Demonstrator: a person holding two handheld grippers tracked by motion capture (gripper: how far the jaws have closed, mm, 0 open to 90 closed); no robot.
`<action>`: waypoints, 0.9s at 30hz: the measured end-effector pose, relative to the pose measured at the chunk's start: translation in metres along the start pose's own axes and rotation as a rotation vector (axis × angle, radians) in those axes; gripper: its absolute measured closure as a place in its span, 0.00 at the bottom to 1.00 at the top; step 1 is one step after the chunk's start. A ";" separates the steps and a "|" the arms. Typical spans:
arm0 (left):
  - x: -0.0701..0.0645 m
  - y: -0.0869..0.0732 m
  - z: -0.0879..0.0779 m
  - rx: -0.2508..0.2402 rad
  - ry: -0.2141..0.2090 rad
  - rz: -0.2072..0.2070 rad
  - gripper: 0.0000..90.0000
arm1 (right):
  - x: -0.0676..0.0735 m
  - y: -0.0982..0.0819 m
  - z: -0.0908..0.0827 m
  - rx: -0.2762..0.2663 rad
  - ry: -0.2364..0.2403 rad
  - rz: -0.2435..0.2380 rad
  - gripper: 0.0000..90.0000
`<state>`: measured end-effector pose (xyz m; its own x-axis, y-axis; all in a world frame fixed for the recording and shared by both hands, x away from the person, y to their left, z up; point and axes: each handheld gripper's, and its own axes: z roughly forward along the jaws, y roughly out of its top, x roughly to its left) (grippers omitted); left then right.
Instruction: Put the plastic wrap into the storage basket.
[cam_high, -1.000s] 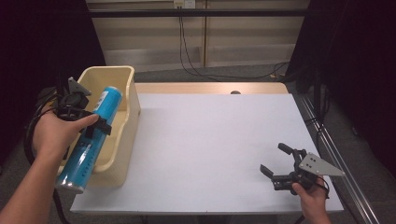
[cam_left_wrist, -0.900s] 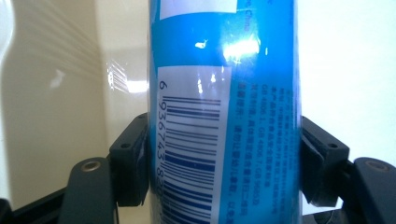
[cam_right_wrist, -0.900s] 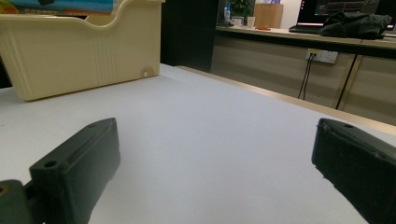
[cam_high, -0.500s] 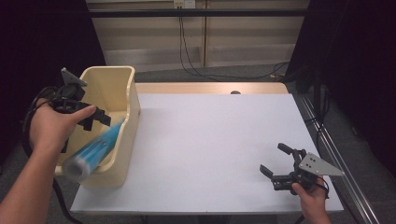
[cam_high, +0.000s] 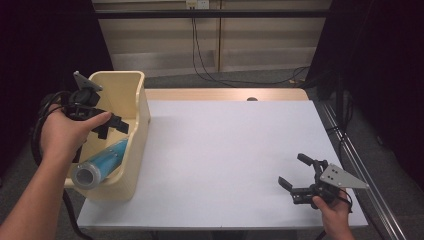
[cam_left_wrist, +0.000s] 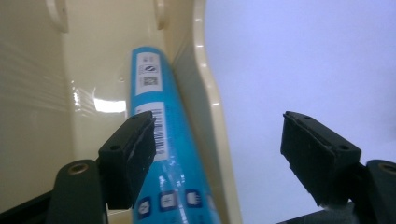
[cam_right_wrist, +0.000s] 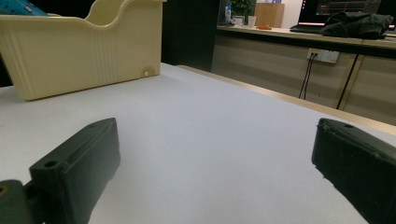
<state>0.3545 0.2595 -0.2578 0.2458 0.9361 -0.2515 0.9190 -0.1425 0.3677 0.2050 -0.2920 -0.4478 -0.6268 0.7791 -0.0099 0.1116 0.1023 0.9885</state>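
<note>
A blue cylindrical tube (cam_high: 102, 160) with a white barcode label lies lengthwise in the cream plastic bin (cam_high: 137, 135), against its right wall. Its open end points toward the near end of the bin. My left gripper (cam_high: 114, 126) hovers just above the tube, over the bin. Its jaws have just been opening and now stand apart, with nothing pressed between them. In the left gripper view the tube (cam_left_wrist: 159, 140) lies below the gripper (cam_left_wrist: 217, 154), beside the bin wall (cam_left_wrist: 210, 93). My right gripper (cam_high: 295, 172) rests open near the table's front right corner.
The white table (cam_high: 225, 150) stretches between the bin and my right gripper. In the right gripper view the bin (cam_right_wrist: 84, 42) stands far off at the left, beyond the gripper (cam_right_wrist: 215, 172). Cables hang behind the table's far edge.
The tube, earlier held tilted over the bin in my left gripper, dropped into the bin and now lies there. The left jaws opened and let it go. The right gripper stayed still.
</note>
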 end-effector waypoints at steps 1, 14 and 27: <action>-0.002 0.000 0.000 0.001 -0.006 0.005 0.29 | 0.000 0.000 0.000 -0.001 0.001 -0.001 0.01; -0.031 -0.002 -0.001 -0.012 -0.042 0.064 0.27 | 0.000 0.001 -0.002 -0.007 -0.003 -0.001 0.01; -0.056 0.000 0.006 -0.007 -0.090 0.101 0.25 | 0.000 0.001 -0.003 -0.005 -0.002 0.001 0.01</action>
<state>0.3430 0.2054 -0.2492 0.3644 0.8842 -0.2922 0.8857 -0.2322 0.4019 0.2029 -0.2933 -0.4463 -0.6247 0.7808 -0.0088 0.1086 0.0981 0.9892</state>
